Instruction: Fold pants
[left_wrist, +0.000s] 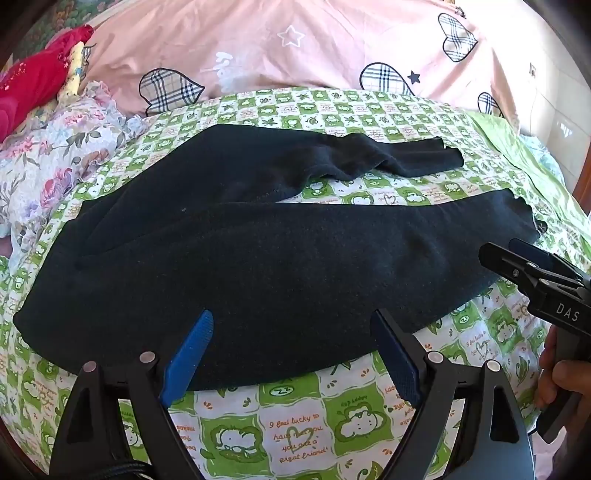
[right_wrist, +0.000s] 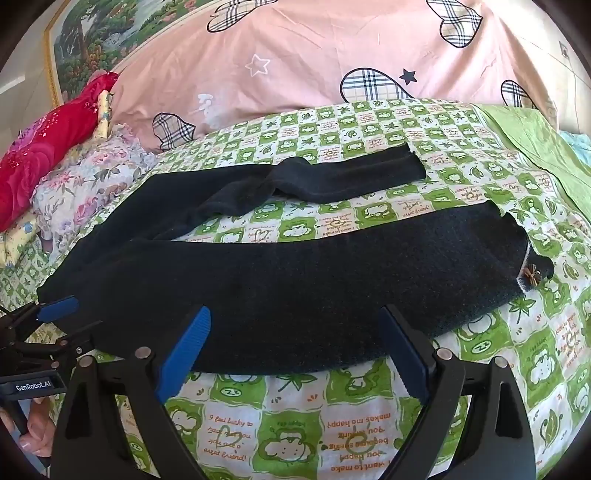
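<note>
Black pants (left_wrist: 277, 258) lie spread on the bed, waist to the left and both legs running right; the far leg is rumpled and splayed away from the near one. My left gripper (left_wrist: 291, 321) is open above the near edge of the pants toward the waist end, nothing between its blue pads. In the right wrist view the same pants (right_wrist: 295, 266) fill the middle, and my right gripper (right_wrist: 295, 314) is open over the near leg's front edge. Each gripper also shows in the other's view: the right gripper (left_wrist: 517, 258) by the near cuff, the left gripper (right_wrist: 55, 314) by the waist.
The pants rest on a green-and-white frog-print sheet (left_wrist: 295, 424). A pink quilt with plaid hearts (left_wrist: 295, 48) is piled behind. Floral cloth (left_wrist: 55, 155) and red cloth (left_wrist: 29, 85) lie at the left. A plain green cloth (right_wrist: 535, 147) sits at the right.
</note>
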